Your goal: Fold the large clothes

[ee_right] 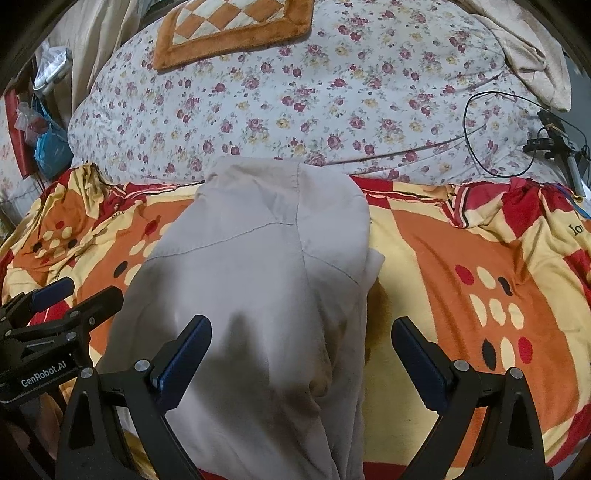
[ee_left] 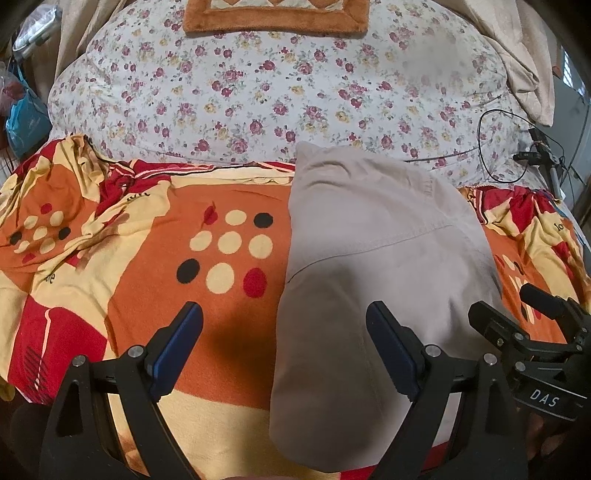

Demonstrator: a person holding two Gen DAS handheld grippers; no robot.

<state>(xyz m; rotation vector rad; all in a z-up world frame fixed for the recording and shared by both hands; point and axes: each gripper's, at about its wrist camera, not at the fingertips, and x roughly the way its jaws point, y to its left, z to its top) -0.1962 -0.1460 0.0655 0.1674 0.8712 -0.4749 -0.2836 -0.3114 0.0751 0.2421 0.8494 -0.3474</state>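
Observation:
A beige garment [ee_left: 373, 266] lies folded into a long strip on the orange, red and yellow patterned blanket [ee_left: 155, 258], running from the near edge toward the floral quilt. My left gripper [ee_left: 284, 321] hovers open above the garment's left edge, nothing between its blue pads. In the right wrist view the same garment [ee_right: 258, 266] fills the middle, and my right gripper [ee_right: 301, 338] stands open over its right edge, pads clear of the cloth. Each gripper shows at the side of the other's view: the right gripper [ee_left: 509, 310] at right, the left gripper [ee_right: 70, 295] at left.
A floral quilt [ee_left: 258, 96] covers the far half of the bed, with an orange checked pillow [ee_right: 236, 26] on it. A black cable and small device [ee_right: 543, 140] lie at the right edge. Bags [ee_left: 26, 118] hang at far left. Bunched blanket folds sit at both sides.

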